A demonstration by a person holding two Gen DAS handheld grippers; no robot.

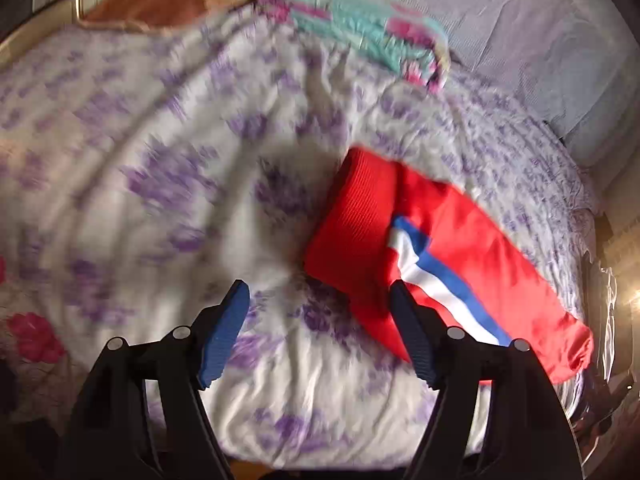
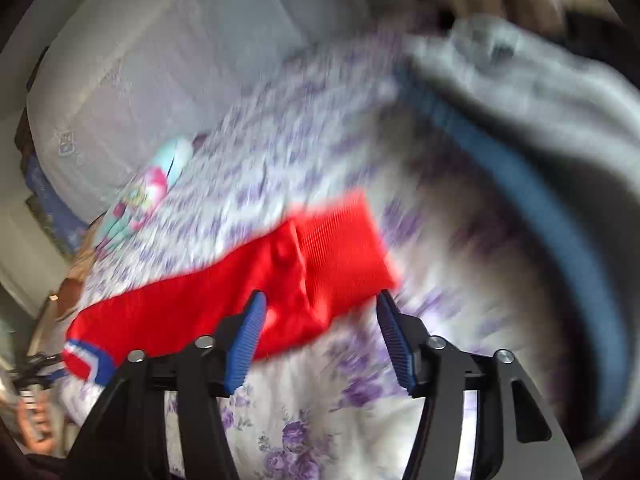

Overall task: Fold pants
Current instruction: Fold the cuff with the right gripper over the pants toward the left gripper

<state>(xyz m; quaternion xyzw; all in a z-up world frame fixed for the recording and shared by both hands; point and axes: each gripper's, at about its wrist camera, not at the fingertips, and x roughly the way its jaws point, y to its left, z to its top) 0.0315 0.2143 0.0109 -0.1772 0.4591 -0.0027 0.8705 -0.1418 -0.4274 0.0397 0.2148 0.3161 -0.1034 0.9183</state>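
The red pants [image 1: 452, 248] lie folded on the floral bedspread, with a ribbed waistband [image 1: 356, 216] at the upper left and a blue and white stripe [image 1: 436, 276] along the side. My left gripper [image 1: 318, 312] is open and empty, above the bedspread just left of the pants' near edge. In the right wrist view the pants [image 2: 224, 296] stretch left from the waistband [image 2: 340, 248]. My right gripper [image 2: 320, 320] is open and empty, hovering over the pants' near edge. Both views are blurred by motion.
The white bedspread with purple flowers [image 1: 160, 184] covers the bed. A turquoise and pink folded cloth [image 1: 360, 28] lies at the far side. A grey and blue garment [image 2: 540, 128] lies to the right in the right wrist view. An orange pillow [image 1: 160, 4] sits far left.
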